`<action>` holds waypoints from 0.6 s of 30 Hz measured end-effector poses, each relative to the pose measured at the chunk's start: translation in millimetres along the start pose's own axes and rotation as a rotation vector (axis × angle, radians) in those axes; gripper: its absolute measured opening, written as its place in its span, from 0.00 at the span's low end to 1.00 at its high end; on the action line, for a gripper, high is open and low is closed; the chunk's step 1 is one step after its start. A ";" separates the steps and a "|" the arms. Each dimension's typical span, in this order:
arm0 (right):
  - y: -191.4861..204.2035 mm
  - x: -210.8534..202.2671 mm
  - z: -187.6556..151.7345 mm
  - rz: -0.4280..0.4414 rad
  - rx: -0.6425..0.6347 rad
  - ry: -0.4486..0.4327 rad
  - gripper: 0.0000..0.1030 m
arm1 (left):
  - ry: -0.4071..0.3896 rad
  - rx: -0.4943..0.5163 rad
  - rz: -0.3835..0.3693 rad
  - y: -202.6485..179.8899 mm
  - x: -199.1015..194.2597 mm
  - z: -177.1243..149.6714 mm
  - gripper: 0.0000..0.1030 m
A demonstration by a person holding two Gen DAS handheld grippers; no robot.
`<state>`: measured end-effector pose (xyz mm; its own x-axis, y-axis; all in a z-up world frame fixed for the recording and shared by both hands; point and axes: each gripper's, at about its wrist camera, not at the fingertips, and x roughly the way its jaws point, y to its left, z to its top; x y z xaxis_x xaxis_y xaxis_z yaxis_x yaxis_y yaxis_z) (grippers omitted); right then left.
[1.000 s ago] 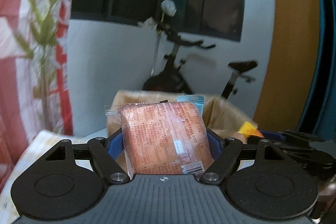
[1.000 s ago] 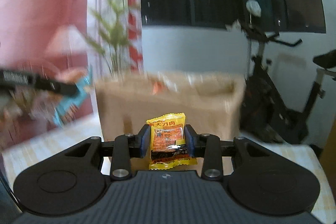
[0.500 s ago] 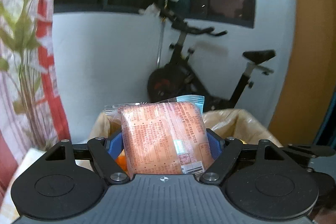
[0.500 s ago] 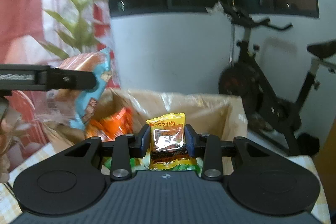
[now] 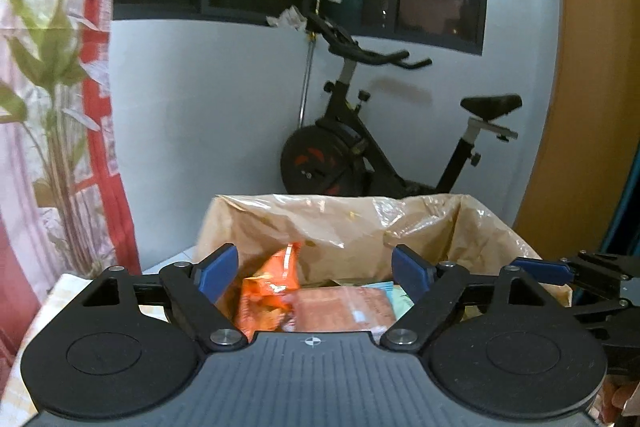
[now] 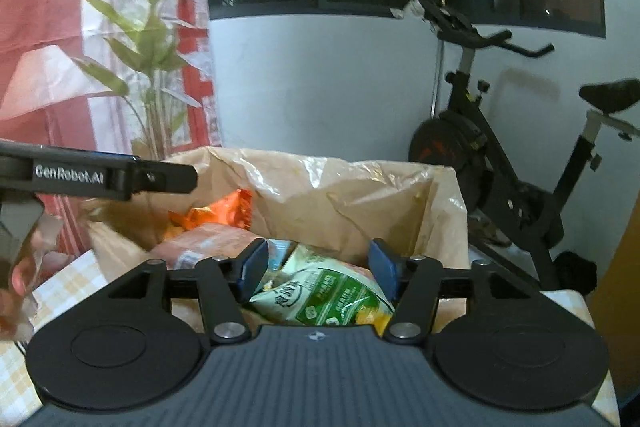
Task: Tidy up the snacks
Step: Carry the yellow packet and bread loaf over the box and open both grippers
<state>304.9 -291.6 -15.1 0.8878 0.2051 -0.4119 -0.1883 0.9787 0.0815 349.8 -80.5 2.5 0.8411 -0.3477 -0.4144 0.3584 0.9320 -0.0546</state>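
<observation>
The left gripper is spread wide and holds nothing; below it the pink snack pack lies in the brown paper bag, beside an orange packet. The right gripper is also spread and empty above the same bag. Only the right wrist view shows the green-and-white snack pouch; only the left view shows the table's white edge.

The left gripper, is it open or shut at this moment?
Open. The left gripper has its blue pads spread wide with nothing between them; the pink snack packet lies below in the lined box.
</observation>
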 end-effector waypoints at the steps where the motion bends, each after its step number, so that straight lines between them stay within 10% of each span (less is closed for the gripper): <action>1: 2.3 -3.2 -0.2 0.004 -0.008 -0.007 0.58 | -0.006 -0.001 0.006 2.0 -6.6 -1.4 0.83; 18: 26.3 -63.7 -32.6 0.068 -0.040 -0.052 0.58 | -0.017 0.046 0.004 13.5 -76.9 -50.7 0.84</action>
<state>229.7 -279.2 -16.3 0.8929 0.2725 -0.3585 -0.2650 0.9616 0.0709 269.4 -36.0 -12.4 0.8490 -0.3461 -0.3992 0.3730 0.9278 -0.0110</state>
